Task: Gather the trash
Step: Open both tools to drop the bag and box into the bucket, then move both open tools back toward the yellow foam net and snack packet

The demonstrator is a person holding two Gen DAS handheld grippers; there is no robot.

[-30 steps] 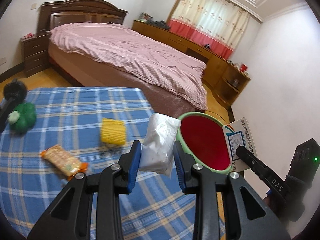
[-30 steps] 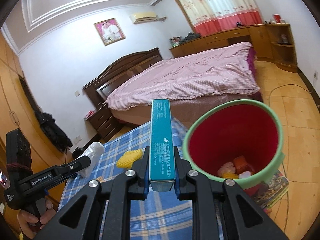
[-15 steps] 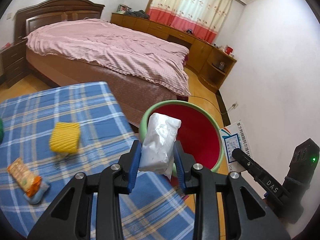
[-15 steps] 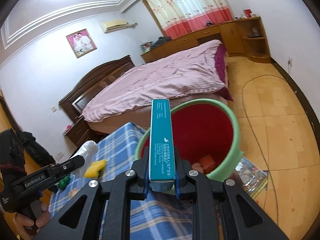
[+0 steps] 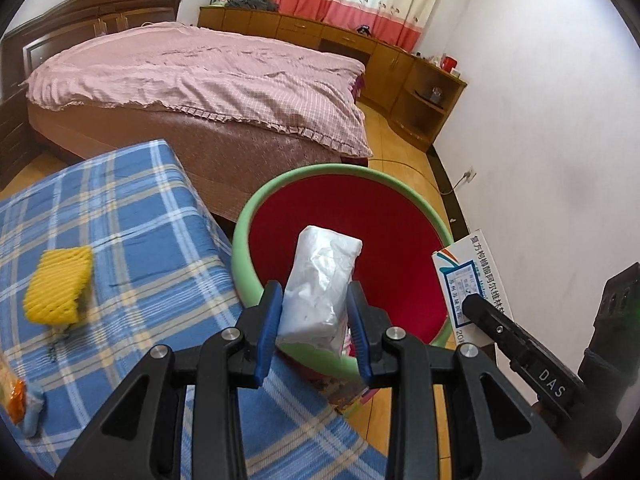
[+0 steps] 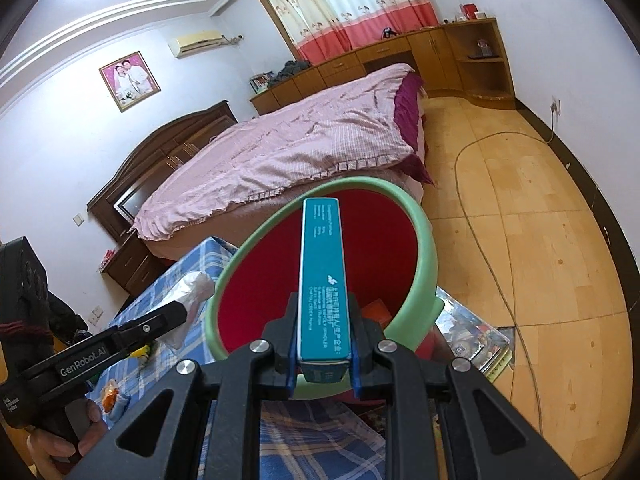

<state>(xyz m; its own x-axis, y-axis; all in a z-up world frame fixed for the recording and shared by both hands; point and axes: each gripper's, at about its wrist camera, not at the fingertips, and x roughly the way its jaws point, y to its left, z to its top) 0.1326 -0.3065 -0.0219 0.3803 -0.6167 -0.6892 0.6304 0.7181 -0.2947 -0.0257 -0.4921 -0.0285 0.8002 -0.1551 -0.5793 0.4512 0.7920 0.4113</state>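
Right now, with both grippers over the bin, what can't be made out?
- Bin contents: right wrist view, the teal box and the right gripper hide most of them; left wrist view, the white bag covers them.
- Snack wrapper: left wrist view, cut off by the edge.
- Box print: too small to read.
- Magazine under the bin: mostly covered.

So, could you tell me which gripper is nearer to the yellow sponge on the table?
Left. The left gripper holds its white packet beside the table edge, near the yellow sponge; the right gripper is beyond it, over the bin.
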